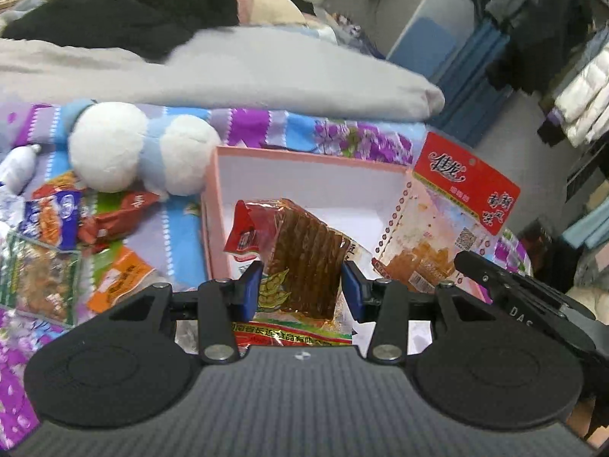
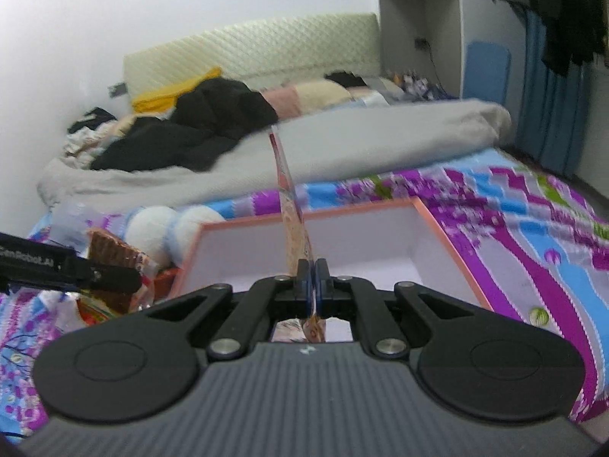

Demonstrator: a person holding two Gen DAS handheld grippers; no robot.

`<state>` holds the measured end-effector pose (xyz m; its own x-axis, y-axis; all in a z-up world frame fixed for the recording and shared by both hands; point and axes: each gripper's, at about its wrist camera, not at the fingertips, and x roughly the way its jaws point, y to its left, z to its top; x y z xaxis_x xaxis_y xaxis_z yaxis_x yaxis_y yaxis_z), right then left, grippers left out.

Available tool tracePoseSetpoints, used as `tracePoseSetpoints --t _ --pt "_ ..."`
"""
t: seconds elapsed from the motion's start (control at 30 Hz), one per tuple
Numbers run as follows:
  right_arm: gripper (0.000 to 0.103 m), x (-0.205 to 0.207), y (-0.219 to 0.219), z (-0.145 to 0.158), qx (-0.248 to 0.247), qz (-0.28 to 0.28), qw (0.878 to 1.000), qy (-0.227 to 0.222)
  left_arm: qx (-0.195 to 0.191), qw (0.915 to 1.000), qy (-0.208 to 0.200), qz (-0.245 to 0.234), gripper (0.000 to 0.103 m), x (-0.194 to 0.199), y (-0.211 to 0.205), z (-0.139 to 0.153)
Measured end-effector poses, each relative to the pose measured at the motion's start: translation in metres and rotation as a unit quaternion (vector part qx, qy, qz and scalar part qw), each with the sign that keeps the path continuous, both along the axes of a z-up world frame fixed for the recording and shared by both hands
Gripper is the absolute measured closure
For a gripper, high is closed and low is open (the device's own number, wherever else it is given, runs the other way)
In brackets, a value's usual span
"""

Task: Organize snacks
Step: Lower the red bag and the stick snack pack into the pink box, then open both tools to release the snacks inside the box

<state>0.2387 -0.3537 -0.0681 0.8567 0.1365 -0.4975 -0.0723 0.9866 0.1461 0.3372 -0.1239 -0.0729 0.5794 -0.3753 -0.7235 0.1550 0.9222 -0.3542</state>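
- My left gripper [image 1: 302, 285] is clamped on the brown snack pack [image 1: 304, 262]: the blue pads [image 1: 251, 289] press its two sides and it stands up between them, over the near edge of the pink box [image 1: 304, 160]. It looks light, a crinkly film around a stack of firm ribbed slices. I judge the stack stiff enough to take a side squeeze, though the glossy film could slide, so the thick middle is the place to hold it.
- My right gripper [image 2: 313, 285] has its jaws shut tight on the red-header packet [image 1: 449, 221], pinching its lower edge. From my right wrist I see it edge-on, a thin sheet rising and bending. It is flat, floppy and nearly weightless; a hold near the stiffer card header would flop less, I think.
- The box lies open on the flowered bedsheet [image 2: 533, 228], its white floor mostly bare.
- Further left on the sheet, loose wrappers [image 1: 53, 224] wait beside a white plush toy [image 1: 110, 144]; they look small, soft and crushable.
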Motion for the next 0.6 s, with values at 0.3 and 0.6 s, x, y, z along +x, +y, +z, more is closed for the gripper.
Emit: tracePoseSetpoints --t 0.3,0.6 --pt "0.097 0.041 -0.019 -0.046 0.006 -0.016 0.998 0.059 0.025 0.9991 0.029 -0.020 0.052 0.048 -0.025 -0.037" --pt "0.093 0.058 -0.019 -0.067 0.016 -0.020 0.995 0.094 0.043 0.9984 0.035 -0.016 0.034 0.059 -0.022 -0.044"
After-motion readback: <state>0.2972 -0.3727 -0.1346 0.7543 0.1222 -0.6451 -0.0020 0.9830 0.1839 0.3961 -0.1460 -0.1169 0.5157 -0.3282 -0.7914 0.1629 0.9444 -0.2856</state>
